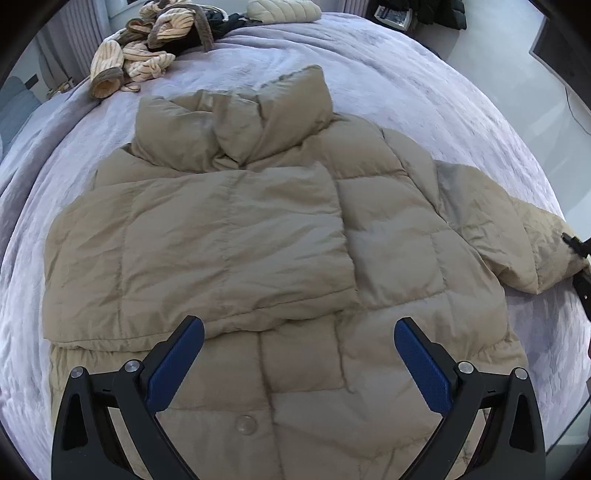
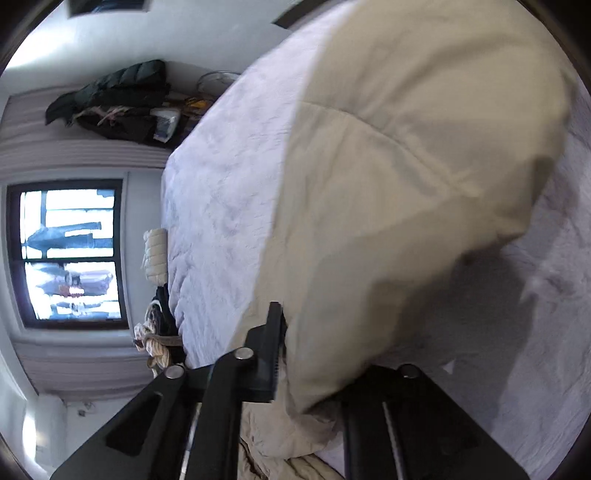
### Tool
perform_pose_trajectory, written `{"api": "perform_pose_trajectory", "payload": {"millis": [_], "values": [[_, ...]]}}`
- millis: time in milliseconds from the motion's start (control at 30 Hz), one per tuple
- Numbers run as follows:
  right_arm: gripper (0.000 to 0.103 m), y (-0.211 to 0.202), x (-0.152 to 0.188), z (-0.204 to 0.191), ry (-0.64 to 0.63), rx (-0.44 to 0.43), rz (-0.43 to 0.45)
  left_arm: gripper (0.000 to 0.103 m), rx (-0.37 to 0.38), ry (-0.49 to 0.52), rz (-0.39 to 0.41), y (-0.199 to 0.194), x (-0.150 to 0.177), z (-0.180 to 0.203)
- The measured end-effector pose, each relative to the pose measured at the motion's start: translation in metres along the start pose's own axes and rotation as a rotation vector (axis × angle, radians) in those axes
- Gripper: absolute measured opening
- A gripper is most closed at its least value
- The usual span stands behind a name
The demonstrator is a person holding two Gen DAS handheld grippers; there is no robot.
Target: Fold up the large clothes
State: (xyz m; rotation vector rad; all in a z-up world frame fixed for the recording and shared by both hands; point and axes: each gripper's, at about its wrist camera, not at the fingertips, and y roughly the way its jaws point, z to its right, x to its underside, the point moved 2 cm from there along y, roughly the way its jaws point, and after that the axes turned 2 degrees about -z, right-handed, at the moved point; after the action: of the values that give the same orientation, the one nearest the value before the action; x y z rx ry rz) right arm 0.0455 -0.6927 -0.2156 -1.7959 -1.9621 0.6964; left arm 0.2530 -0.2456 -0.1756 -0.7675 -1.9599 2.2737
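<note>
A beige puffer jacket point(image 1: 258, 229) lies flat on the lilac bed cover point(image 1: 406, 74), collar at the far end. One sleeve is folded across its chest. My left gripper point(image 1: 299, 332) hovers over the jacket's lower front, open, with nothing between its blue pads point(image 1: 177, 362). The other sleeve point(image 1: 517, 240) stretches to the right edge, where the black right gripper point(image 1: 576, 251) meets its cuff. In the right wrist view, rolled onto its side, my right gripper point(image 2: 295, 354) is shut on that sleeve point(image 2: 406, 184). The fabric drapes over and hides one finger.
A heap of striped knitwear point(image 1: 147, 48) and a cream quilted item point(image 1: 284, 11) lie at the bed's far end. Dark clothes point(image 2: 118, 99) are piled beyond the bed near a window point(image 2: 70, 251). Bare floor point(image 1: 517, 74) shows past the bed's right side.
</note>
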Motion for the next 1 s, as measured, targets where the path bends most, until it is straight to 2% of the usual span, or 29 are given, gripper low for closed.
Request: {"api": "perform_pose_trajectory", "payload": {"millis": [133,233,367,433,533,633,767,900,967,1000], "values": [[0.008,-0.002,0.021,-0.062,-0.221,0.030,0.014,0.103,0.013,-0.015,0.015,-0.004,-0.002,-0.017],[0.008,0.005,0.054,-0.120,-0.419,0.023,0.002,0.103,-0.007,-0.052,0.039,-0.010,-0.006,-0.036],[0.008,0.030,0.128,-0.194,-0.709,-0.009,-0.059,0.103,-0.016,-0.124,0.055,-0.015,-0.005,-0.074],[0.008,0.049,0.179,-0.225,-0.873,-0.012,-0.095,0.103,-0.018,-0.148,0.062,-0.018,-0.003,-0.094],[0.008,0.081,0.254,-0.247,-1.086,0.010,-0.163,0.103,-0.048,-0.180,0.087,-0.024,0.002,-0.121],[0.008,0.118,0.319,-0.241,-1.194,0.046,-0.264,0.103,-0.065,-0.213,0.095,-0.026,0.008,-0.146],[0.008,0.162,0.373,-0.212,-1.278,0.155,-0.354,0.103,-0.076,-0.258,0.091,-0.023,0.016,-0.175],[0.009,0.190,0.387,-0.178,-1.260,0.262,-0.423,0.103,-0.070,-0.278,0.081,-0.017,0.021,-0.187],[0.012,0.196,0.388,-0.176,-1.237,0.291,-0.437,0.103,-0.063,-0.275,0.078,-0.012,0.021,-0.187],[0.017,0.195,0.384,-0.176,-1.220,0.290,-0.440,0.103,-0.060,-0.273,0.078,-0.011,0.021,-0.187]]}}
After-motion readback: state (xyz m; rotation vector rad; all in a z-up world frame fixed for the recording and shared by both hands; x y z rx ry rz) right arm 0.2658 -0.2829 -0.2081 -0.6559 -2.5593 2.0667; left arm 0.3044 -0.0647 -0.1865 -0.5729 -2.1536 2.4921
